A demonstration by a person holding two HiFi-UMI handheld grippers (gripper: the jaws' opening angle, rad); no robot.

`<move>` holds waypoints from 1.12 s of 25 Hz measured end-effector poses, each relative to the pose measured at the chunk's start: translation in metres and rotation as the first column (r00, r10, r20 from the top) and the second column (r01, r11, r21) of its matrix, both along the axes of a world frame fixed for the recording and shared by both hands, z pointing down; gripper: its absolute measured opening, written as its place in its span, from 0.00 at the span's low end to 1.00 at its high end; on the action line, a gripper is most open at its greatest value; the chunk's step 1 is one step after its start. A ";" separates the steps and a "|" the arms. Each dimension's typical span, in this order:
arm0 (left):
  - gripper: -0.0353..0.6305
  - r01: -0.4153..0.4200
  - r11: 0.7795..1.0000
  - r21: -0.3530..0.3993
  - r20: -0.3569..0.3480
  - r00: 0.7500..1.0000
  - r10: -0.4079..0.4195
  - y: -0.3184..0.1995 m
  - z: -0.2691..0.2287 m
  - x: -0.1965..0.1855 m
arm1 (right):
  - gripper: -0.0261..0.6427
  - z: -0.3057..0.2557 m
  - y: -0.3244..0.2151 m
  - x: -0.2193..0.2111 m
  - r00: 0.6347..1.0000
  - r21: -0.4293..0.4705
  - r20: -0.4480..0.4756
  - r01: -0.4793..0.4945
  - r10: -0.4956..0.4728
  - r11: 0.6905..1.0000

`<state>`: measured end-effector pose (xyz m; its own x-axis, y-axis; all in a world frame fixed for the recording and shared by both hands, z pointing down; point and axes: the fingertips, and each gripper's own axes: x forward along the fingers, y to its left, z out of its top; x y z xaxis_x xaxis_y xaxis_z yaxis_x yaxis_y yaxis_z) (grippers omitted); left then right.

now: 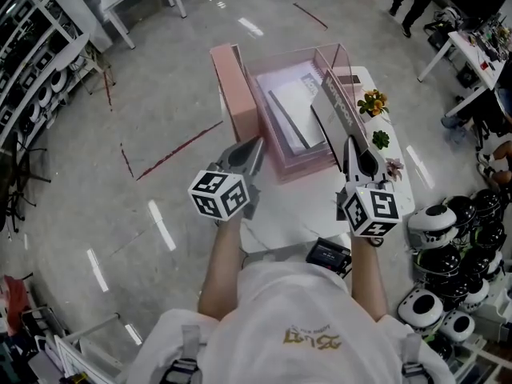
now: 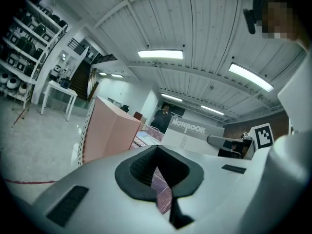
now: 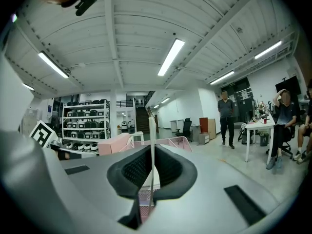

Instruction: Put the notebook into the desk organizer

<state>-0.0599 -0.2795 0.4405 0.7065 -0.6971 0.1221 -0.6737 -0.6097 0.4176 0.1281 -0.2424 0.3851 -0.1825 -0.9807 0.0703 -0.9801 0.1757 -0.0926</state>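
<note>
A grey notebook (image 1: 337,109) printed "NOTEBOOK" stands on edge, tilted, over the right part of the pink desk organizer (image 1: 237,94). My right gripper (image 1: 353,147) is shut on its near lower edge; in the right gripper view the notebook (image 3: 151,140) shows as a thin vertical sheet between the pads. My left gripper (image 1: 254,147) is shut and holds nothing, just before the organizer's front left corner. From the left gripper view the organizer's pink wall (image 2: 109,130) and the notebook's cover (image 2: 195,133) are ahead. Other notebooks (image 1: 292,110) lie flat inside the organizer.
The organizer sits on a white table (image 1: 312,210). Small potted plants (image 1: 373,102) stand along the table's right side, and a black device (image 1: 328,254) lies at its near edge. White helmets (image 1: 448,230) crowd the floor to the right. People stand in the background (image 3: 225,116).
</note>
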 end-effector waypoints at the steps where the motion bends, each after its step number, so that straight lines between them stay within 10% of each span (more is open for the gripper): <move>1: 0.08 0.001 1.000 0.002 -0.002 1.000 -0.001 -0.002 -0.001 0.000 | 0.07 -0.001 -0.003 0.000 1.000 0.002 -0.008 0.002 -0.002 1.000; 19: 0.08 -0.012 1.000 -0.018 -0.012 1.000 0.012 -0.023 0.008 0.006 | 0.07 0.001 -0.040 0.001 0.995 0.020 -0.097 0.023 -0.021 1.000; 28: 0.08 -0.009 1.000 -0.024 -0.013 1.000 0.009 -0.026 0.010 0.004 | 0.07 -0.007 -0.049 -0.015 0.955 0.047 -0.297 0.030 -0.015 0.998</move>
